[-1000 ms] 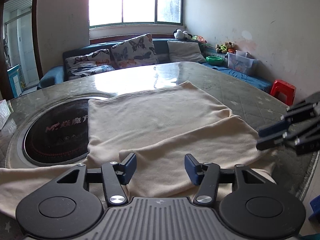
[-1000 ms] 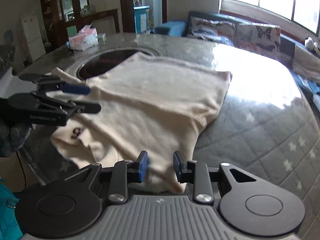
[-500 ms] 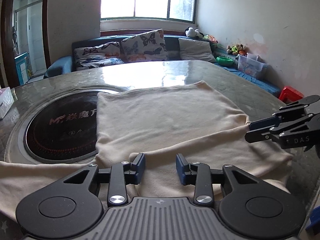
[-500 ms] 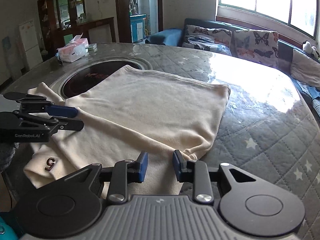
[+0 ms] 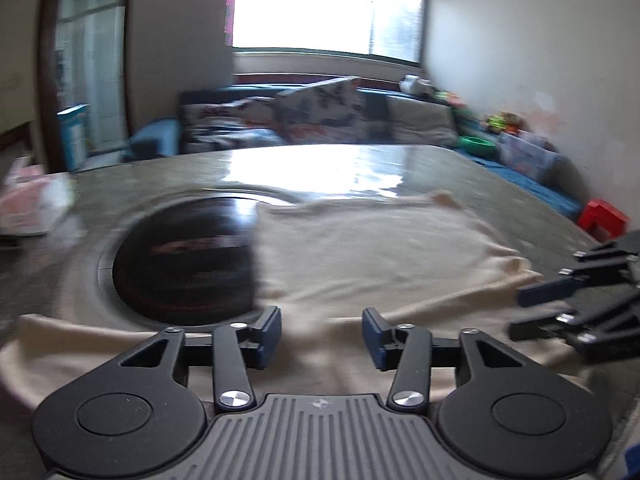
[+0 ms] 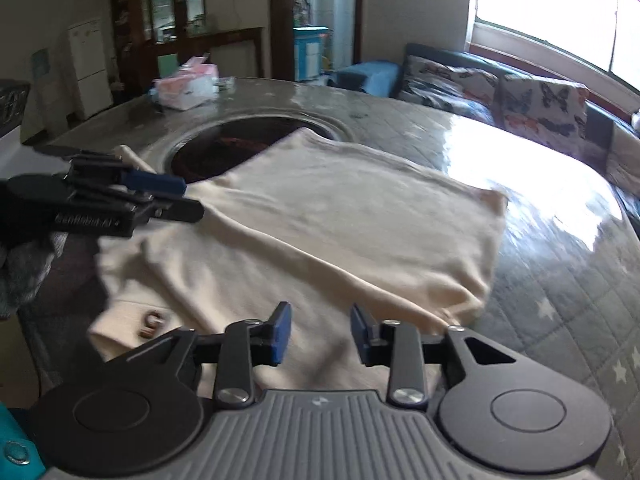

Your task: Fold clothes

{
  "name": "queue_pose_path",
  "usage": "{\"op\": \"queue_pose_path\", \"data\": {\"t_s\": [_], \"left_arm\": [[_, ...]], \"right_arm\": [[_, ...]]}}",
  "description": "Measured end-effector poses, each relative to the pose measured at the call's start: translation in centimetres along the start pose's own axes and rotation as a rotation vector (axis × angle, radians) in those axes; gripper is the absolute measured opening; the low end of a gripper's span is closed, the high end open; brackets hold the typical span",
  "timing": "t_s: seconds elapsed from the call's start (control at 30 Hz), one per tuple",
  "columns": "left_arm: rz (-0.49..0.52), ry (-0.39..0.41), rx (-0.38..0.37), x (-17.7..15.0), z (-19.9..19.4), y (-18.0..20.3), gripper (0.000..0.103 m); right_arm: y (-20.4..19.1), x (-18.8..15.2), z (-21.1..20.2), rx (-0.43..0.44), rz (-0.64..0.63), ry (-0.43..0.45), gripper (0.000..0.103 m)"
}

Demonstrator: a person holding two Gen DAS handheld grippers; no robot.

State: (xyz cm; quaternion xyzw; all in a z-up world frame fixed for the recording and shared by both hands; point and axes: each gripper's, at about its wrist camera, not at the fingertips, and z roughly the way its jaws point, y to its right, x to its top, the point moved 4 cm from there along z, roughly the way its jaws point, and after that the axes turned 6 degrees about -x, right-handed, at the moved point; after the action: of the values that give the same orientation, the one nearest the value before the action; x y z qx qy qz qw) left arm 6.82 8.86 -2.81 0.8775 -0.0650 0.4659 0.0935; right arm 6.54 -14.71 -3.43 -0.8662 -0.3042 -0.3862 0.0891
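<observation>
A cream garment (image 5: 372,256) lies spread on the round table, partly folded over itself, one edge over the dark round hob (image 5: 184,264). It also shows in the right wrist view (image 6: 340,224), with a small brown mark near its near left corner (image 6: 151,322). My left gripper (image 5: 320,336) is open and empty, above the garment's near edge; it shows in the right wrist view (image 6: 188,200). My right gripper (image 6: 318,338) is open and empty over the near edge; it shows at the right of the left wrist view (image 5: 520,312).
A pink tissue box (image 6: 186,88) stands on the far left of the table (image 6: 560,280). A red stool (image 5: 604,216) stands by the wall at right. A sofa with butterfly cushions (image 6: 536,96) runs behind the table under the window.
Both grippers have lifted and drawn back from the garment; the left jaws have opened wider. The left view has swung left and is blurred by motion.
</observation>
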Motion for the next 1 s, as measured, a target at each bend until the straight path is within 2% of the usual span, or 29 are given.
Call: {"op": "queue_pose_path", "data": {"t_s": [0.27, 0.5, 0.63, 0.83, 1.0], "left_arm": [[-0.155, 0.008, 0.271, -1.0, -3.0, -8.3, 0.062], [-0.246, 0.009, 0.427, -2.4, -4.8, -12.9, 0.068], [-0.295, 0.003, 0.467, -3.2, -5.3, -14.7, 0.068], [-0.330, 0.000, 0.467, -3.5, -5.2, -15.8, 0.068], [-0.372, 0.010, 0.468, -3.6, -5.0, -16.4, 0.067]], "right_arm": [[-4.9, 2.0, 1.3, 0.112, -0.110, 0.017, 0.036], [-8.1, 3.0, 2.7, 0.155, -0.171, 0.026, 0.035], [-9.3, 2.9, 3.5, 0.159, -0.196, 0.012, 0.035], [-9.5, 3.5, 2.9, 0.150, -0.189, 0.039, 0.035], [-9.9, 3.3, 3.4, 0.161, -0.197, 0.019, 0.035]]}}
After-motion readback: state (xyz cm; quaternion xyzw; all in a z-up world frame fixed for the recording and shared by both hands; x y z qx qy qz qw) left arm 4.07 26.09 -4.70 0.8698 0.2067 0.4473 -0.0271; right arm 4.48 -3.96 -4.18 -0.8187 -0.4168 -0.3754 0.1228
